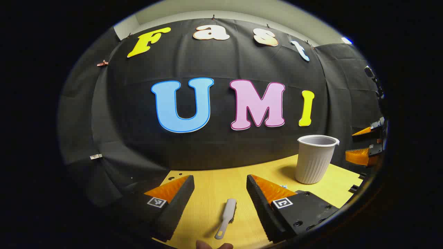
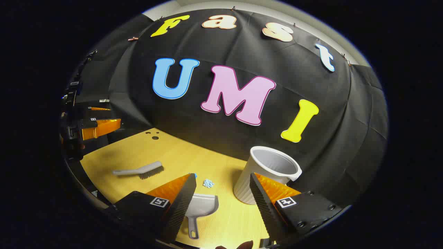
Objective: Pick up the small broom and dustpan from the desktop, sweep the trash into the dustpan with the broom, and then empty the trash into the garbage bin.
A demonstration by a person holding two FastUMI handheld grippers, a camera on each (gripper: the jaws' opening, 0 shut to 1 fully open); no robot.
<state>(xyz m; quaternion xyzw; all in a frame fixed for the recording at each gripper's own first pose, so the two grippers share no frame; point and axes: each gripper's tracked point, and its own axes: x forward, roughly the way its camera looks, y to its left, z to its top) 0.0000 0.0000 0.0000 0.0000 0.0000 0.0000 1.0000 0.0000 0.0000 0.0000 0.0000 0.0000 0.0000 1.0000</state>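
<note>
Nothing is yet picked up: we hold the left tool wide open above the broom, the right tool wide open above the dustpan, trash unswept near the bin on the worktop.

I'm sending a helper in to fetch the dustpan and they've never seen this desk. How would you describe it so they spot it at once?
On the yellow wooden desktop, find the tall ribbed white bin. Just left of its base lies the dustpan, flat, its handle toward the desk's near edge. Unlike the bristled broom farther left, it is a shallow grey scoop with a short looped handle.
</note>
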